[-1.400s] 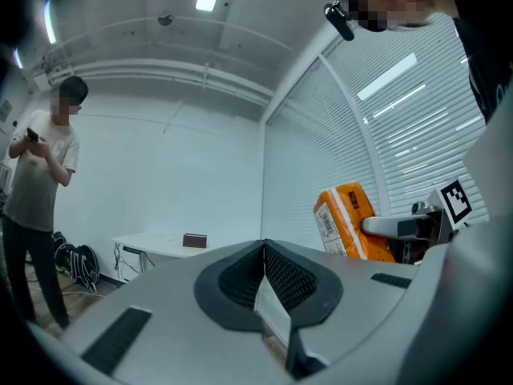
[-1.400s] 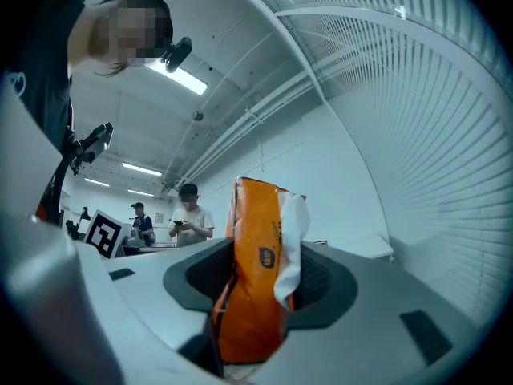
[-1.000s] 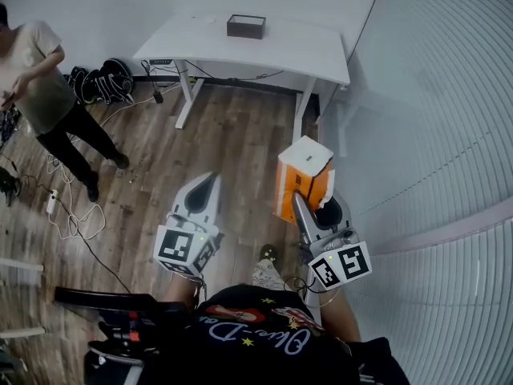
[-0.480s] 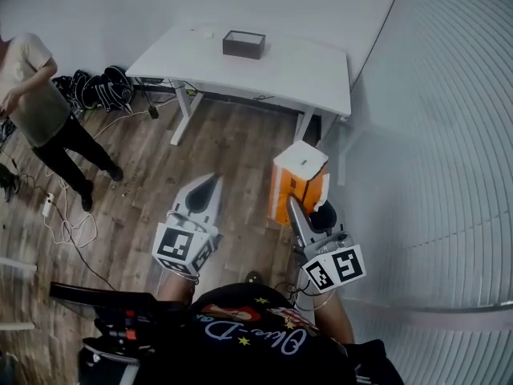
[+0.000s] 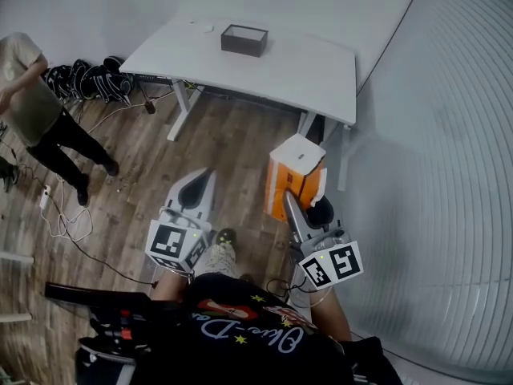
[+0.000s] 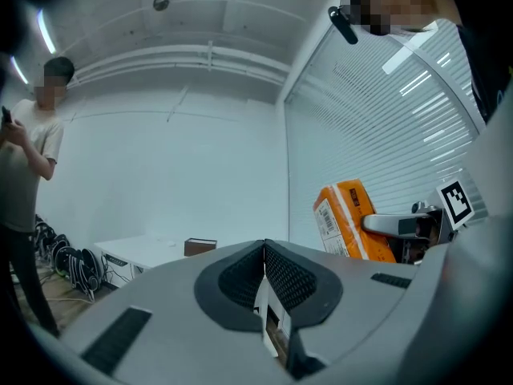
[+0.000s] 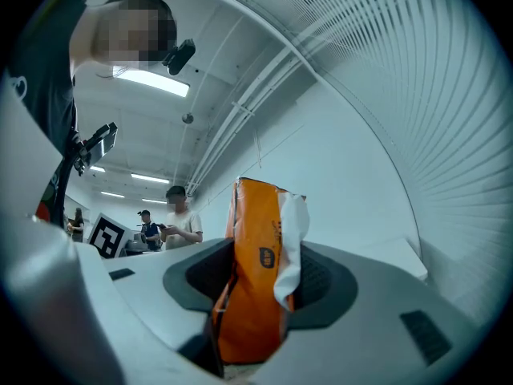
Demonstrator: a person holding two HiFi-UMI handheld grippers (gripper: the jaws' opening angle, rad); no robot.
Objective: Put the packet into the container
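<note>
In the head view, the person is standing on a wooden floor and holding both tools out in front. The right gripper is pinching an orange packet with a white top, and it is carrying the packet in the air over the floor, just short of the near right corner of a white table. The left gripper is hanging beside it, apart from the packet. A dark, open container is sitting on the table near its far edge, about midway along, well apart from the packet. Another person is standing at the left, with black bags lying by the table's left end.

In the left gripper view, the left gripper is pointing toward the table, its jaws pressed together with nothing between them. The container is showing small on the table top. At the right, the packet is being held up by the right gripper.

In the right gripper view, the right gripper is clamping the packet between its two pads, with the packet standing upright and a white flap drooping down its right side. The left gripper's marker cube is showing at the left.
</note>
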